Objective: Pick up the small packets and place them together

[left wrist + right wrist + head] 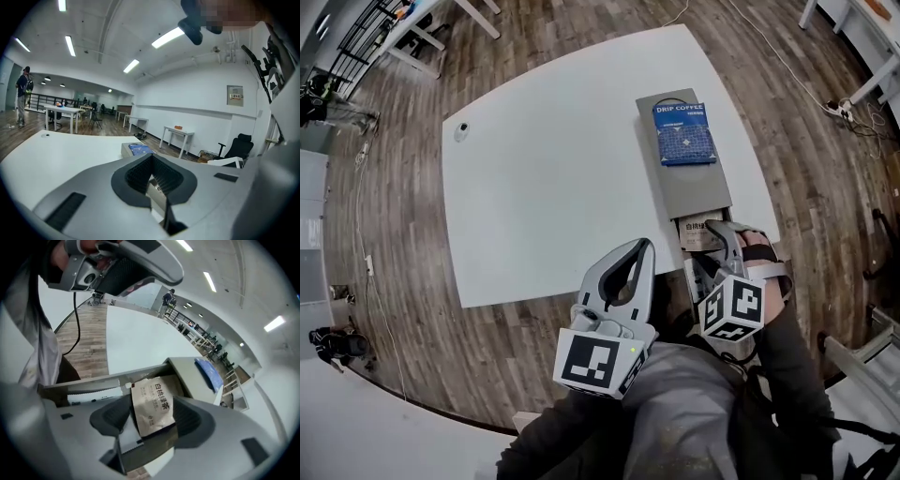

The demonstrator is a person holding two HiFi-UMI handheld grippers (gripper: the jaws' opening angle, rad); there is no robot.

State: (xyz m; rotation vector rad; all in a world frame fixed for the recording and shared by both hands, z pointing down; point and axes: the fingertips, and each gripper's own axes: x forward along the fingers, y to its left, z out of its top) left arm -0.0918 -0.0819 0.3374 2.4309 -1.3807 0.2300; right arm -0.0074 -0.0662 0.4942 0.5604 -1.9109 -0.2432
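**Freed packet could ride out with the jaws**

My right gripper (150,420) stands wide open. The tan paper tea packet (152,404) is between its pads but not pinched. It sits at the open near end of the flat grey cardboard box (689,192), beside a white serrated-edged sachet (93,397). A blue drip-coffee packet (684,134) lies on the box top. If I back out crookedly, I reckon a pad could snag the tan packet and flick it over the near edge of the white table (544,187). My left gripper (639,251) is clenched on nothing.
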